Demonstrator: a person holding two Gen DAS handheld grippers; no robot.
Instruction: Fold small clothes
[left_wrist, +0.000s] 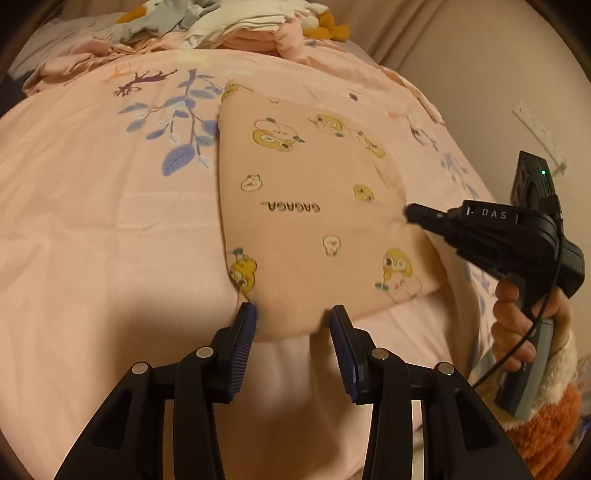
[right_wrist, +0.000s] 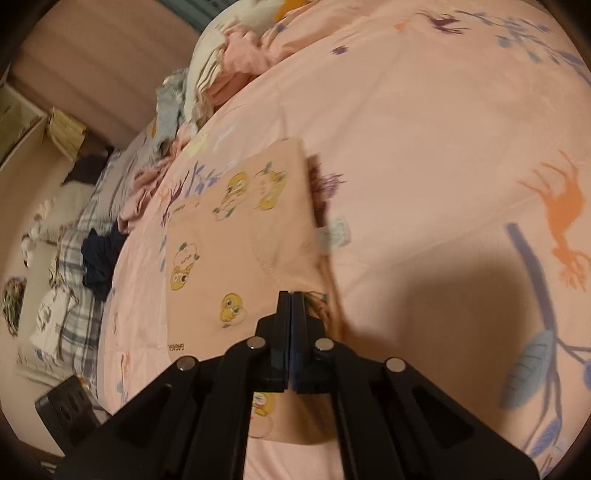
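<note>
A pink garment printed with yellow ducks lies folded flat on the pink bedsheet. My left gripper stands open at its near edge, and a rounded bulge of the cloth sits between the two fingers. My right gripper, held by a hand, touches the garment's right edge with its tip. In the right wrist view the right gripper is shut, jaws pressed together over the garment edge. No cloth shows between them. A white label sticks out beside the garment.
A pile of loose clothes lies at the far end of the bed. Plaid bedding and a dark garment lie off the bed's left side in the right wrist view. An orange fuzzy sleeve is at lower right.
</note>
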